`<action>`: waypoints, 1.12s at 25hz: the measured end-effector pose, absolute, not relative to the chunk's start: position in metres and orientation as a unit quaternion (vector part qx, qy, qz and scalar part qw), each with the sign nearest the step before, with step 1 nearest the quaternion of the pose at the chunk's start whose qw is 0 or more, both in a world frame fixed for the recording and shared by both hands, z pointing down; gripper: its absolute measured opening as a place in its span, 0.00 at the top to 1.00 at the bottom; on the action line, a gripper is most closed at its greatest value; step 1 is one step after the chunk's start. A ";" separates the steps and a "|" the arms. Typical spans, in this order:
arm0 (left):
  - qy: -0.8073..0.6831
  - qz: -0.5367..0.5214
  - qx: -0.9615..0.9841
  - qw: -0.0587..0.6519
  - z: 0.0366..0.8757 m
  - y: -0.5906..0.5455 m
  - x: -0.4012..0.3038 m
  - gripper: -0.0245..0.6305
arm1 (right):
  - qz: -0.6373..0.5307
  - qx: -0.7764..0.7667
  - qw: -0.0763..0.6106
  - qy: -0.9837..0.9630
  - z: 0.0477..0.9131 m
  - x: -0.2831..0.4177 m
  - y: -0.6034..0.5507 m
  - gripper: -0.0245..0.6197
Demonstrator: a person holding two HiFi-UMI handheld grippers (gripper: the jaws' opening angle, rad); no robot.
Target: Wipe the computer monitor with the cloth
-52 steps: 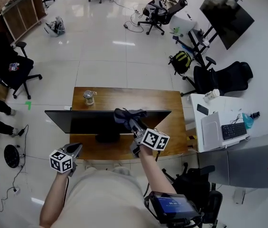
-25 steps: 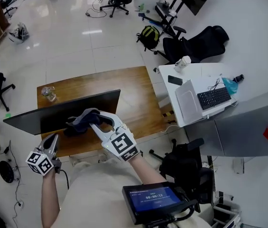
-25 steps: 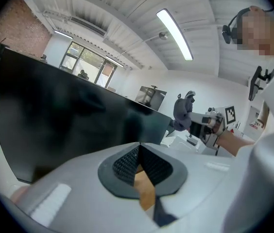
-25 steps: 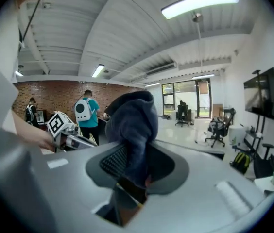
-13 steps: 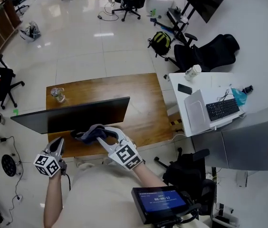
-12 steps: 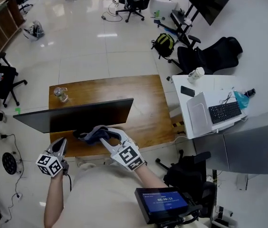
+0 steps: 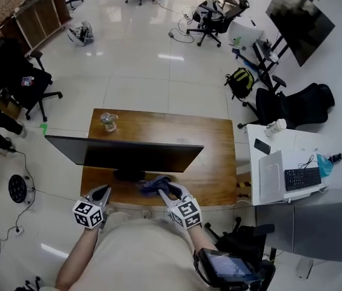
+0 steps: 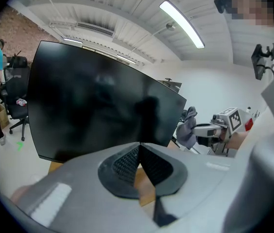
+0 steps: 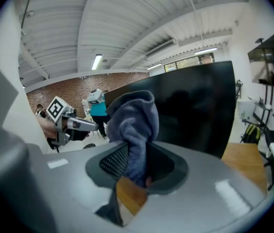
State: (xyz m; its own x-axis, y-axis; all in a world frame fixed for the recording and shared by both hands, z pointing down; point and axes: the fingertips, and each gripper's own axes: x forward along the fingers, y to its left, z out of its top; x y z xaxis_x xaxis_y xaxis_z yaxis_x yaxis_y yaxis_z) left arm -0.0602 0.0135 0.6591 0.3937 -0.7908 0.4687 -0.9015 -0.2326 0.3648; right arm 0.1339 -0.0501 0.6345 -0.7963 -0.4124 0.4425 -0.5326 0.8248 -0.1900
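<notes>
One desk (image 7: 210, 156) carries the monitor (image 7: 128, 155), screen toward me. My left gripper (image 7: 101, 194) hangs low before it, jaws pinched together on nothing. My right gripper (image 7: 170, 190) clamps the cloth (image 7: 154, 185) near the screen's bottom edge.

Wooden table (image 7: 214, 157), seen from above in the head view. 2 things stand on it: a monitor (image 7: 128, 154), upright on its base (image 7: 128, 175) near the front edge, and a glass jar (image 7: 108, 122) at the far left corner, apart from the monitor. Just right of the table, a white desk (image 7: 298, 151) carries a laptop (image 7: 270, 174), a keyboard (image 7: 302, 178) beside it, a phone (image 7: 262, 146) and a cup (image 7: 274, 127) at its far edge. Both stand on a glossy tiled floor (image 7: 140, 71), which also bears a backpack (image 7: 242, 80) and several office chairs, 1 of them (image 7: 295, 105) beyond the desk.
</notes>
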 end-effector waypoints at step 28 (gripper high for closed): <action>-0.487 0.102 0.803 0.328 0.681 0.042 0.004 0.98 | 0.205 0.259 0.201 -0.922 0.664 0.157 -0.027 0.80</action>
